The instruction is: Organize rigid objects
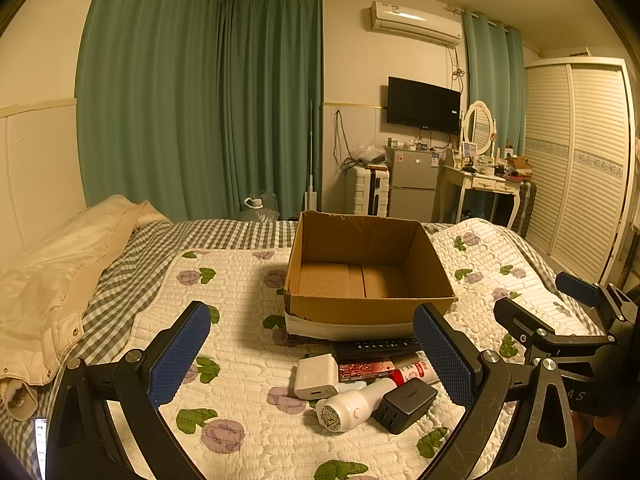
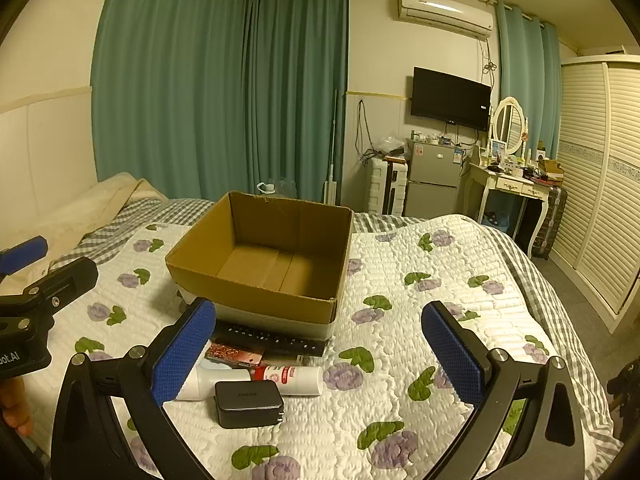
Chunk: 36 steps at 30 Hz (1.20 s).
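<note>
A bedroom with green curtains, a wall television and a louvred wardrobe; the work happens on a floral quilt (image 2: 400,340) spread over the bed. An open cardboard box (image 1: 360,268) stands in the middle with nothing in it, probably the bin for the small items heaped just in front of its near wall: a black remote (image 1: 376,346), a red patterned card pack (image 1: 366,369), a white charger (image 1: 316,376), a red-labelled white tube (image 2: 296,378), a white handheld device (image 1: 354,402) and a black charger (image 2: 248,404). The left gripper (image 1: 312,354) hovers above this heap, jaws spread wide and holding nothing. The right gripper (image 2: 318,350) is likewise spread and unloaded, beside the heap. The black charger bears faint lettering, too small to read; "AI" shows on the left gripper's body.
</note>
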### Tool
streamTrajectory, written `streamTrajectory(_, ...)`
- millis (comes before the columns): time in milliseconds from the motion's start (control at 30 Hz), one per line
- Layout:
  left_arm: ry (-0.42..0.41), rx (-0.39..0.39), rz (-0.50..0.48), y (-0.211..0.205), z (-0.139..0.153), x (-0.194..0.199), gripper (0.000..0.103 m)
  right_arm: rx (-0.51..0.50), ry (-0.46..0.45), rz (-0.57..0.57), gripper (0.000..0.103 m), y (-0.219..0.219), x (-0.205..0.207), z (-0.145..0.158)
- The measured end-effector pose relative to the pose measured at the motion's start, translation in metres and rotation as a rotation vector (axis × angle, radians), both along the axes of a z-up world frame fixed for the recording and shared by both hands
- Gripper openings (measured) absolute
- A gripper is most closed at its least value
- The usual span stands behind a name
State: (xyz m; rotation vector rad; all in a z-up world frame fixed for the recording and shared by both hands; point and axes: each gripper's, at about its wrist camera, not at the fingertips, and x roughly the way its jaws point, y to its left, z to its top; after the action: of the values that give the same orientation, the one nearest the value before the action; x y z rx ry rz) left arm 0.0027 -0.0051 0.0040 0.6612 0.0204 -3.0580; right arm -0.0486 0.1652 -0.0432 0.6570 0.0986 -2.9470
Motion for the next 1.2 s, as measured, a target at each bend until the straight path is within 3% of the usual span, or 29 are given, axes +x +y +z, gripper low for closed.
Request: streamTrajectory(1200, 0.006, -0.001, 0.006, -0.0031, 0.0025, -0.0003, 0.103, 0.015, 0.002, 0.02, 0.103, -0.0058, -0.0011, 0.0054)
